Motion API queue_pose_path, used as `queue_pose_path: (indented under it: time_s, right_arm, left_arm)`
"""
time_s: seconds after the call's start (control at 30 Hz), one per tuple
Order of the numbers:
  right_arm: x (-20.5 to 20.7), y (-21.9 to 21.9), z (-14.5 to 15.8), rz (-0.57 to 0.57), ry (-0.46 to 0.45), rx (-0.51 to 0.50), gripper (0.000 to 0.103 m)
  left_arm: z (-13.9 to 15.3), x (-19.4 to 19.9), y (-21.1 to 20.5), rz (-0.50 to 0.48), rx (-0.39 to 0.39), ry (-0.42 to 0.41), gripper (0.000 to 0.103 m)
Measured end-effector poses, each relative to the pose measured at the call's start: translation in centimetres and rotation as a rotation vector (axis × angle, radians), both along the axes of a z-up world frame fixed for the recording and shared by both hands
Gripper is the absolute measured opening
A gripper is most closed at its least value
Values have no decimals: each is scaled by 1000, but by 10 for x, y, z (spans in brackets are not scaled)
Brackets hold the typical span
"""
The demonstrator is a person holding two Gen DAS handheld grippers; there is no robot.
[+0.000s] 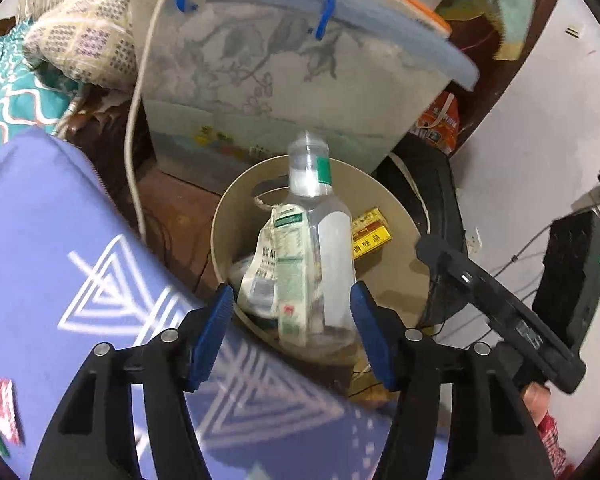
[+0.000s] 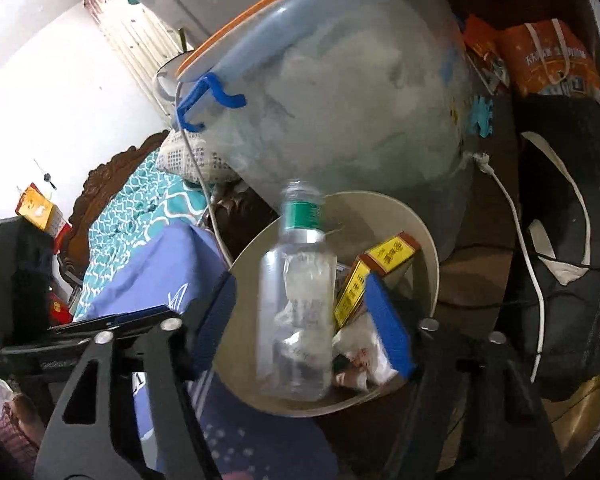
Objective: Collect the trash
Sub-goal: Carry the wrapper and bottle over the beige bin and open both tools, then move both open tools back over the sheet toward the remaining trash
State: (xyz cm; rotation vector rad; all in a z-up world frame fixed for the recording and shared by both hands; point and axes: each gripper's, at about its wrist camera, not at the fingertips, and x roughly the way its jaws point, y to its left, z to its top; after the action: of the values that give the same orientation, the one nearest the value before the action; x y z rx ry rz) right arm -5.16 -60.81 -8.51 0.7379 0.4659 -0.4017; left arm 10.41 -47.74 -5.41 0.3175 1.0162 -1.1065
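A round beige trash bin stands on the floor beside the bed. A clear plastic bottle with a green neck band is blurred in front of it, over the bin's mouth. In the left wrist view a white-green carton is beside the bottle. A yellow box and crumpled white wrappers lie in the bin. My left gripper is open around the bottle and carton, pads apart from them. My right gripper is open, jaws either side of the bottle without touching.
A large clear storage box with blue handle stands behind the bin. A purple patterned bedsheet lies to the left. A white cable, an orange bag and black bags surround the bin.
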Motion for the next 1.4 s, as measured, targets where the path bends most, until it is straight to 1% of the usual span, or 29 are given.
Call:
queue_pose_path:
  time_s: [0.07,0.2,0.27,0.37,0.47,0.6,0.7,0.87,0.97,1.03,1.07,1.2,1.4]
  right_arm:
    - [-2,14,4,17,-31,29,63]
    - [-8,55,23,44,-64,28,64]
    - [-12,76,26,54,-72,39,64]
    - [-19,107,30,46,-64,48,64]
    - [-25,136,29,37,-52,60,64]
    - [-31,165,35,38,-41,62,64]
    - [-29,184,39,57,-21,62,64]
    - [-18,213,40,93,24,57,64]
    - [-8,228,38,118,49,58,65]
    - [-1,238,37,135,66,55,67]
    - [3,242,36,144,73,56,70]
    - [16,257,37,177,92,55,70]
    - [34,275,42,224,112,37,71]
  left_arm:
    - [10,-10,22,4,-12,-38,57]
    - [23,-28,67,34,-18,-119,57]
    - [27,-36,92,66,-9,-170,57]
    - [31,-42,124,121,2,-221,57]
    - [32,-46,160,189,13,-241,57]
    - [37,-52,207,274,17,-282,57]
    - [39,-54,242,337,36,-316,57]
    - [40,-52,290,416,23,-316,57]
    - [40,-47,319,467,9,-303,57]
    - [40,-44,336,501,2,-302,57]
    - [40,-43,344,515,2,-304,57]
    - [38,-38,366,563,8,-317,57]
    - [30,-23,397,625,19,-300,58]
